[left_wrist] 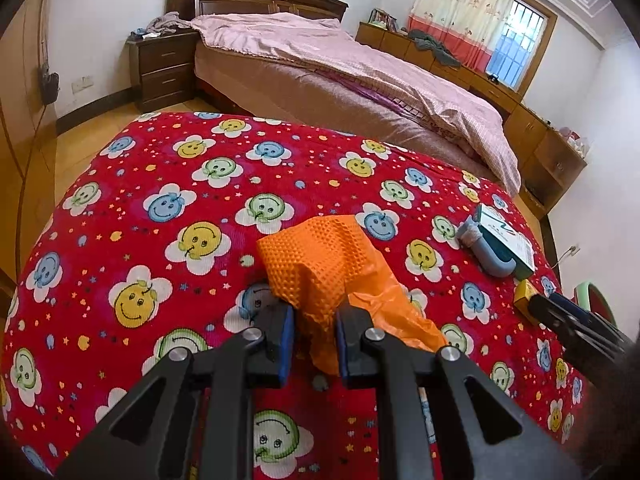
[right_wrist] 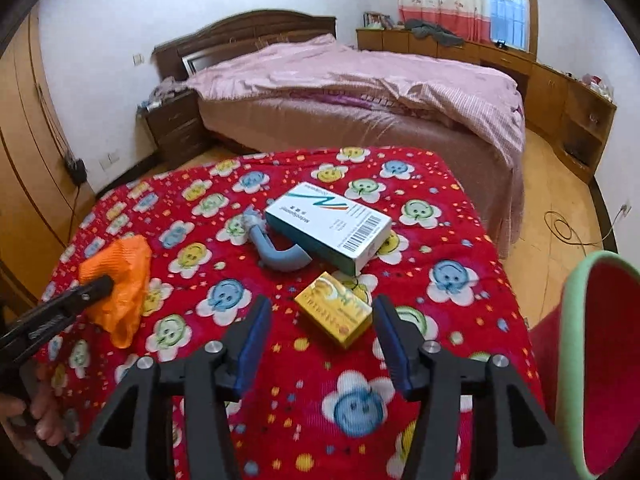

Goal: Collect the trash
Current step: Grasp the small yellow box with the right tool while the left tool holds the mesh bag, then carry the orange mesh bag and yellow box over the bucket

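A bedroom holds one bed [right_wrist: 360, 92] at twelve o'clock beyond one red smiley-flower cloth [right_wrist: 440, 240]. On the cloth lie one white box [right_wrist: 328, 224], one yellow box [right_wrist: 334, 314] and one grey pipe [right_wrist: 276, 254]. The left gripper [left_wrist: 314, 338] is clamped on one orange bag [left_wrist: 320, 264] at nine o'clock. The right gripper [right_wrist: 322, 344] stands apart around the yellow box, without touching it.

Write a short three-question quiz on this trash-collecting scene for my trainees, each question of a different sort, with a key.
1. True or false: the left gripper is shut on the orange bag.
2. Which lies nearest the right gripper? A. white box B. yellow box C. grey tube
3. Fill in: the items lie on a red cloth printed with smiling ____.

Key: 1 true; 2 B; 3 flowers.
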A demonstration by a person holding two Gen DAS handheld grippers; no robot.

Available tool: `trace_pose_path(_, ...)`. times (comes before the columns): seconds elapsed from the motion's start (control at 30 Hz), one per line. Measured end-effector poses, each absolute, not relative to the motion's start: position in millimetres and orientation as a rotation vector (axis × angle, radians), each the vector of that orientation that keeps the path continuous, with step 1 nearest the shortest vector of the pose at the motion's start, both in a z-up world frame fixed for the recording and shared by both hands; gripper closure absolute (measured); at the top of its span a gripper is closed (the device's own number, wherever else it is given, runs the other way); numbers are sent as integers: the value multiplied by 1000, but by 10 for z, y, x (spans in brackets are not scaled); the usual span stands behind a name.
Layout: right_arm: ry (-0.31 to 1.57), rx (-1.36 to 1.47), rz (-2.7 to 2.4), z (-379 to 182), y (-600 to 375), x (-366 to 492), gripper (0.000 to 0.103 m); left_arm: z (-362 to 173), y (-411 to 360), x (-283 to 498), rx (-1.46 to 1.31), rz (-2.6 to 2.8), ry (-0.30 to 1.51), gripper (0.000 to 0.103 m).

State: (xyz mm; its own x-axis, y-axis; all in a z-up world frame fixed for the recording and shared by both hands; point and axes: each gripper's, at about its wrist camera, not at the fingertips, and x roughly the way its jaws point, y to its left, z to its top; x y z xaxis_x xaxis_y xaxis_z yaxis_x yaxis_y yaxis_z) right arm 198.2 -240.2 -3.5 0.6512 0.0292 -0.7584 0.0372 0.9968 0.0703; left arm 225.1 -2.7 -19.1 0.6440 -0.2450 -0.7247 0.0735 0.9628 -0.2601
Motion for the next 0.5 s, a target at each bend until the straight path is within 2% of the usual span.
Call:
trace_pose_path(0.2,894,107,-21,-215,-2428,2103,47,-190,-54,2243,-203,-185,845,86)
trace_pose_path(0.27,892,131,-33,-224,-2472,2087,56,-190,-59,2245,-204,-187,845,86)
trace_pose_path(0.5,881,181,-26,-166,-2529,1910,56,-169,-50,2237,-216,-196,833,86)
